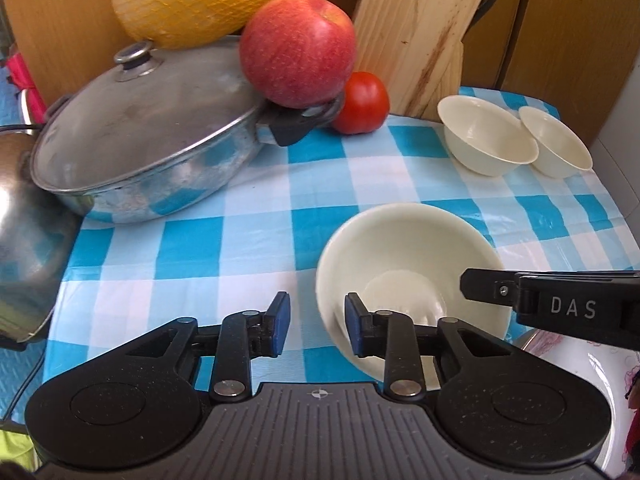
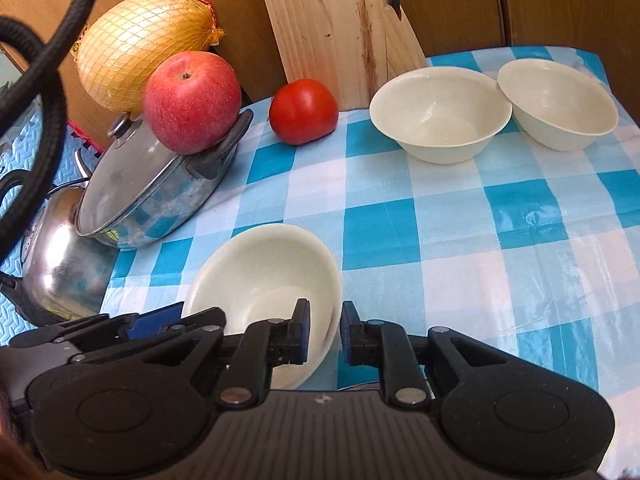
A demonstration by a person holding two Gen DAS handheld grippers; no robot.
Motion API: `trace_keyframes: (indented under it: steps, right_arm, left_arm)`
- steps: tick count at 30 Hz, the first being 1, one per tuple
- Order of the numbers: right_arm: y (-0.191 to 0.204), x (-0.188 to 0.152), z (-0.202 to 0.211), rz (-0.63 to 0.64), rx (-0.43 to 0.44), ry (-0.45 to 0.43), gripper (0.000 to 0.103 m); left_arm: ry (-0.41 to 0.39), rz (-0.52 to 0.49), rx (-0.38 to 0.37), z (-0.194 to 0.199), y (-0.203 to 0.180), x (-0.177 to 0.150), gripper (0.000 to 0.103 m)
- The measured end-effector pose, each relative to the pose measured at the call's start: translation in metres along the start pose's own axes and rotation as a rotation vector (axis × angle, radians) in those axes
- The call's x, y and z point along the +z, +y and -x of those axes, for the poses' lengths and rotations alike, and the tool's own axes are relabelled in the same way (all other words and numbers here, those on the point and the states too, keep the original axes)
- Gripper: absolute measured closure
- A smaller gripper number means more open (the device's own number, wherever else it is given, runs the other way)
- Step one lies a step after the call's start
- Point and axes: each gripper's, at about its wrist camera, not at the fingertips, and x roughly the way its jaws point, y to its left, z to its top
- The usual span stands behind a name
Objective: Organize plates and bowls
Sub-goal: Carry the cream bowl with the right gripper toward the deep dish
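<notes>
Bowl (image 2: 264, 276) pickup at lower centre: both right gripper (image 2: 325, 332) and left gripper (image 1: 317, 320) straddle its rim unclenched, next squeeze.

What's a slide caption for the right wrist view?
Right claw open astride the near bowl rim; two more bowls wait behind.

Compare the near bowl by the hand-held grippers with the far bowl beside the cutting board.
The near bowl is tilted, its opening tipped toward the cameras; the far bowl sits upright on the checked cloth.
The near bowl's rim sits between the fingers of both the right hand-held gripper and the left hand-held gripper; nothing grips the far bowl.
The far bowl touches another bowl; the near bowl stands alone.
Both are plain cream and empty.
</notes>
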Motion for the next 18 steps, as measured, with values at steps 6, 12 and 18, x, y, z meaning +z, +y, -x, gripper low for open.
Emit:
trace_keyframes:
  steps: [6, 12, 18]
  right_arm:
    - [-0.015, 0.005, 0.035, -0.066, 0.020, -0.098, 0.079]
    - [-0.045, 0.017, 0.072, -0.129, 0.012, -0.205, 0.078]
    - [-0.090, 0.036, 0.065, -0.218, -0.093, -0.211, 0.077]
  left_arm:
    - [-0.069, 0.062, 0.069, 0.041, 0.016, 0.004, 0.042]
    - [-0.137, 0.065, 0.051, 0.066, -0.017, 0.034, 0.018]
    - [-0.109, 0.064, -0.070, 0.022, -0.061, 0.065, 0.021]
